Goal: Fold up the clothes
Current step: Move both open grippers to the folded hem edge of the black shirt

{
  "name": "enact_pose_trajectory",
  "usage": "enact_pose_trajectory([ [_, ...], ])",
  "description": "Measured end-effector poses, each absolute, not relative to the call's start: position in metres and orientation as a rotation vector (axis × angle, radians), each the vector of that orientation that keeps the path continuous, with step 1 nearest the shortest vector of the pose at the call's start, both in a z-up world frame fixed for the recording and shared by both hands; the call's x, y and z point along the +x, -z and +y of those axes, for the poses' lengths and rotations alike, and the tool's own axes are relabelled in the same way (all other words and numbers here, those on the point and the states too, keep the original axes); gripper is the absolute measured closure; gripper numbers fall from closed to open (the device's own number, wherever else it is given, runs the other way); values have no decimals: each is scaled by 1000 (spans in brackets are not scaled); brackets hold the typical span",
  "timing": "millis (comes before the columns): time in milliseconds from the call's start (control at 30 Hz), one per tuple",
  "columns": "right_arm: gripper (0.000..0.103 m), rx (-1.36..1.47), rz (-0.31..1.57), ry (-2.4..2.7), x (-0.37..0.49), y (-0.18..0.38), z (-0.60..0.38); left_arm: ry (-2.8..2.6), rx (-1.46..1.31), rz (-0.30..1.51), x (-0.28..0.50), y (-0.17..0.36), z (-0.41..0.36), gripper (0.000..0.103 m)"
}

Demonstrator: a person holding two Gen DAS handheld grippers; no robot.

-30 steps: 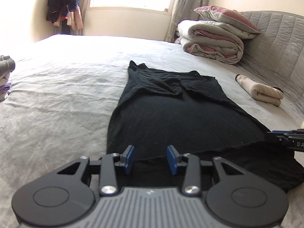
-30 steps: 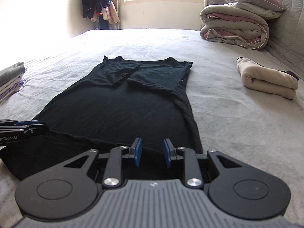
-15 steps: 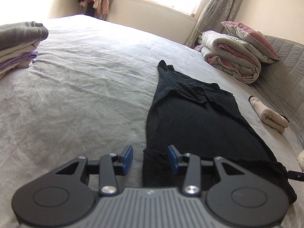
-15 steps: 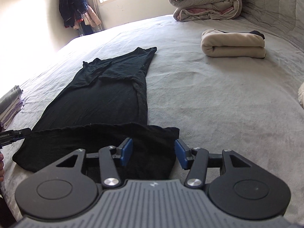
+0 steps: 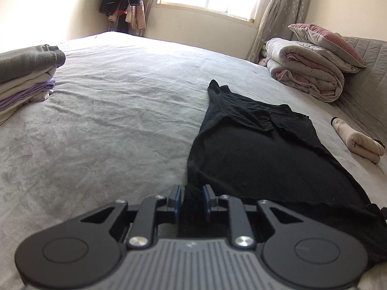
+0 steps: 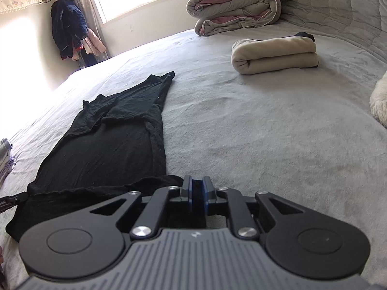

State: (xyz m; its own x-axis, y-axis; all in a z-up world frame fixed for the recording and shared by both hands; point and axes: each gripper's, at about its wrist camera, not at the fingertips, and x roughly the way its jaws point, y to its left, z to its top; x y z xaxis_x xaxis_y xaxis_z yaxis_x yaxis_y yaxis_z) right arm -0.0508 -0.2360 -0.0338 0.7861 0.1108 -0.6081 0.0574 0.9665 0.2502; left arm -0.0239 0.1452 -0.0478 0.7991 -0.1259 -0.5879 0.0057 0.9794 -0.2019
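Observation:
A long black garment (image 5: 254, 159) lies flat on the grey bed (image 5: 108, 120), its sleeves folded in at the far end and its near hem turned back. My left gripper (image 5: 192, 200) is shut on the hem's left corner, with black cloth between the blue pads. In the right wrist view the same garment (image 6: 108, 145) stretches away to the left. My right gripper (image 6: 197, 191) is shut on the hem's right corner, cloth pinched between its pads. The left gripper's tip (image 6: 9, 200) shows at the far left edge, by the other corner.
A stack of folded clothes (image 5: 21, 77) sits at the left of the bed. A rolled beige garment (image 6: 275, 55) lies to the right. A folded duvet (image 5: 307, 72) and pillow (image 5: 326, 41) rest by the headboard. Something white and fluffy (image 6: 379, 96) is at the right edge.
Both grippers moved outward from the middle of the hem to its two corners and then shut on the cloth. They were open in the earlier frames.

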Motion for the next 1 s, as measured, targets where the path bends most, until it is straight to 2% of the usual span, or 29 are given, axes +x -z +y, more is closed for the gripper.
enact_pose_trajectory([
  [33,83,263,671,-34,-54,32,-236,81,-194,649,-29,45,149,62],
  [100,54,264,678,-45,-59,30,-237,97,-186,666,-41,42,159,62],
  [300,54,278,696,-103,-77,22,-240,127,-231,702,-57,43,188,61],
  [667,54,264,837,-89,-68,30,-236,122,-175,864,-41,40,172,60],
  [833,54,392,895,-105,-74,31,-260,197,-258,964,-42,36,190,59],
  [1000,54,634,971,-158,-88,37,-293,305,-407,1104,-39,39,212,59],
])
